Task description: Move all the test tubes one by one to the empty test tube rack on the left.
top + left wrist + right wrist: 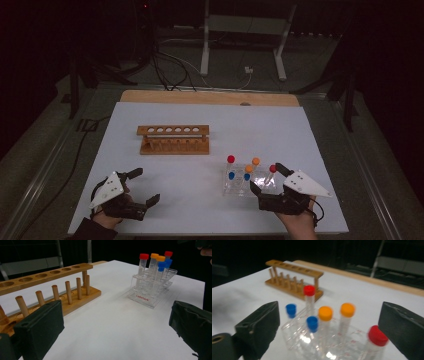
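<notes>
A clear plastic rack (240, 189) stands at the near right of the white table and holds several capped tubes: red (309, 290), orange (325, 313) and blue (291, 308). My right gripper (268, 178) hovers just behind this rack, jaws wide apart and open; its view looks over the tubes, and a red-capped tube (377, 335) stands close to the right jaw without touching it. My left gripper (145, 186) rests at the near left, open and empty. An empty wooden rack (173, 139) with a row of holes and pegs stands at mid-table, close ahead in the left gripper view (50, 287).
The white sheet (210, 115) covers a wooden tabletop whose far edge shows as a brown strip. Bare table lies between the two racks and in front of my left gripper (115, 335). Cables and a metal stand sit on the dark floor beyond.
</notes>
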Motion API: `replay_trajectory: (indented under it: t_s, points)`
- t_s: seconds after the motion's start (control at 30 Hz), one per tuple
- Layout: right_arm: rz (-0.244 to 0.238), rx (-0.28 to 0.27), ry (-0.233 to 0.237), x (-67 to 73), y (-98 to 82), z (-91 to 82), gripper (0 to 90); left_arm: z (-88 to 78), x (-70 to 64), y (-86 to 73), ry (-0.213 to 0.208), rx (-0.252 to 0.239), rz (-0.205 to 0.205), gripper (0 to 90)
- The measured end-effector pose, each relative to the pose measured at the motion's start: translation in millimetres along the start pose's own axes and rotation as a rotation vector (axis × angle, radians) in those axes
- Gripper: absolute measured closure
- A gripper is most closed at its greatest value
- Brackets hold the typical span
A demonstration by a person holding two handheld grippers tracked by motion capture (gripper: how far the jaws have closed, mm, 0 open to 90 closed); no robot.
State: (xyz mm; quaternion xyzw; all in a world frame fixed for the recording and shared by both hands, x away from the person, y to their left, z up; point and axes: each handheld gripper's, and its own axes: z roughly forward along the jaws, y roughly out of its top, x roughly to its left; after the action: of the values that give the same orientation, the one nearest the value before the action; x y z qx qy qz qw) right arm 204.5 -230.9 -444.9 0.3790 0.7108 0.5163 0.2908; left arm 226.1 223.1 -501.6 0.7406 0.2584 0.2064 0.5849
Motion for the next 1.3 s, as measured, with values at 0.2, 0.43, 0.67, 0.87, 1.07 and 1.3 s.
replay_trajectory:
  t_s: [0.2,0.43,0.67,0.87,1.07,1.3]
  points:
    - [0.000,0.030,0.013,4.7,-4.9,4.9,9.1,0.0,0.2,-0.1,0.000,-0.002,-0.001,0.5]
    - [0.010,0.119,0.024,9.2,-12.2,13.3,23.7,-0.2,-0.1,0.1,-0.003,-0.002,0.002,0.5]
    - [0.010,0.193,0.020,9.2,-15.6,20.4,37.7,-0.3,-0.2,0.0,-0.007,-0.003,0.002,0.5]
    - [0.017,0.273,0.038,9.3,-15.1,25.0,52.4,-0.7,0.2,0.1,-0.011,-0.011,-0.003,0.5]
    - [0.039,0.341,0.054,9.2,-15.3,32.8,61.4,-0.5,-0.1,0.0,-0.013,-0.007,0.001,0.5]
    - [0.043,0.358,0.049,10.9,-13.6,38.9,67.8,-0.7,-0.1,0.0,-0.017,-0.009,0.002,0.5]
